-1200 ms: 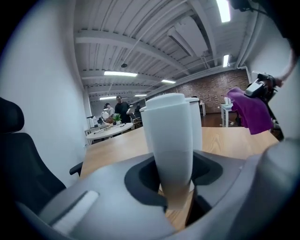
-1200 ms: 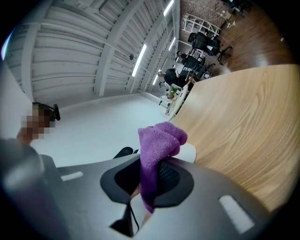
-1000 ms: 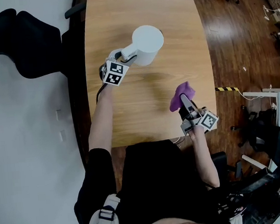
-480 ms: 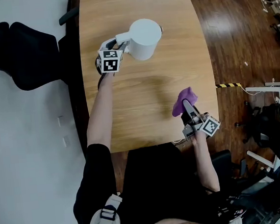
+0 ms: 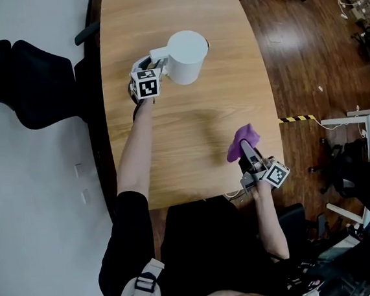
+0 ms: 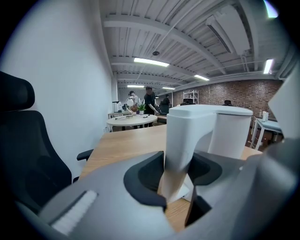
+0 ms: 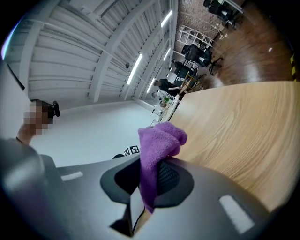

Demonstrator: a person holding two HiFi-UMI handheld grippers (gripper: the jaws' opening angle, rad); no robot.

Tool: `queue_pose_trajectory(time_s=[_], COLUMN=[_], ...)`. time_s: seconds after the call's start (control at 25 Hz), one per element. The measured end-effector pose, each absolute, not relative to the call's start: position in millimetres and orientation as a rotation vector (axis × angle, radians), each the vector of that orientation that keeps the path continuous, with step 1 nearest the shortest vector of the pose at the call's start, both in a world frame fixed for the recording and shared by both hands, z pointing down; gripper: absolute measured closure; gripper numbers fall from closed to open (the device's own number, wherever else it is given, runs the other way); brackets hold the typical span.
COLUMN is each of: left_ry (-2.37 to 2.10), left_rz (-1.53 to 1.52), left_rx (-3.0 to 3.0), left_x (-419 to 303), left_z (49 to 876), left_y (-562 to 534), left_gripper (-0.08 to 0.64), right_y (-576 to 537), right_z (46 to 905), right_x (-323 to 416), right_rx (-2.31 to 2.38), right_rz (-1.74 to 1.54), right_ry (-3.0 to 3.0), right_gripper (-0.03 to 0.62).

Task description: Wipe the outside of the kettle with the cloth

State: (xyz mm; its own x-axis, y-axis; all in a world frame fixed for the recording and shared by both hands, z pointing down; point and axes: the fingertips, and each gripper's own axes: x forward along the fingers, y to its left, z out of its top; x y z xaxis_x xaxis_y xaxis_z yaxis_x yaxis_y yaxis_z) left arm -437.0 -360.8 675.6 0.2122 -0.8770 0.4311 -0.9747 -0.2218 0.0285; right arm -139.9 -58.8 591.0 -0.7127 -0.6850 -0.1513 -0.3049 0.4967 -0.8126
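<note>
A white kettle stands upright on the far part of the wooden table, its handle pointing left. My left gripper is shut on that handle. In the left gripper view the handle fills the gap between the dark pads of the left gripper, with the kettle's body just behind. Near the table's front right edge, my right gripper is shut on a purple cloth. The cloth bunches up out of the right gripper and hangs above the tabletop.
A black office chair stands off the table's left side, and its backrest shows large in the left gripper view. Dark wood floor with a strip of hazard tape and more chairs lies to the right.
My left gripper shifted and rolled at the kettle's handle, which pointed down-left before and now points left. The right gripper with the cloth has barely moved.
</note>
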Motion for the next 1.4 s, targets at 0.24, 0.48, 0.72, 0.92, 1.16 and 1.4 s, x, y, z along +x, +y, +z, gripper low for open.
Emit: queue_pose_trajectory(time_s=[0.24,0.48,0.72,0.92,1.16,1.4], left_ry=[-1.795,-1.411,-1.159,-1.088,-1.036,-0.849], left_rz=[0.266,-0.454,-0.844,-0.958,-0.901,-1.035], left_rx=[2.004,2.056,2.125,2.190,2.386,2.474], left_x=[-452,-404,-366,-343,-305,-313], left_z=[688,649,546,500,446,421], left_y=[-285,-95,40,81,105,152], left_gripper=[0.055,0.101,0.104,0.106,0.130,0.206], right_y=[-46,-6,1,4,43,109], right_z=[560,530,464,442,421,413], right_x=[-116,-91,-90,-94,-81,-96], right_rx=[-0.742,-0.629,-0.524,-0.467,-0.506,-0.633], right_rz=[-1.059,-1.023,-0.877,-0.846,-0.765,-0.649], right_ry=[2.300,2.309,2.396,2.384,2.359,2.387], right_gripper=[0.549,0.548,0.546,0.546,0.546,0.546])
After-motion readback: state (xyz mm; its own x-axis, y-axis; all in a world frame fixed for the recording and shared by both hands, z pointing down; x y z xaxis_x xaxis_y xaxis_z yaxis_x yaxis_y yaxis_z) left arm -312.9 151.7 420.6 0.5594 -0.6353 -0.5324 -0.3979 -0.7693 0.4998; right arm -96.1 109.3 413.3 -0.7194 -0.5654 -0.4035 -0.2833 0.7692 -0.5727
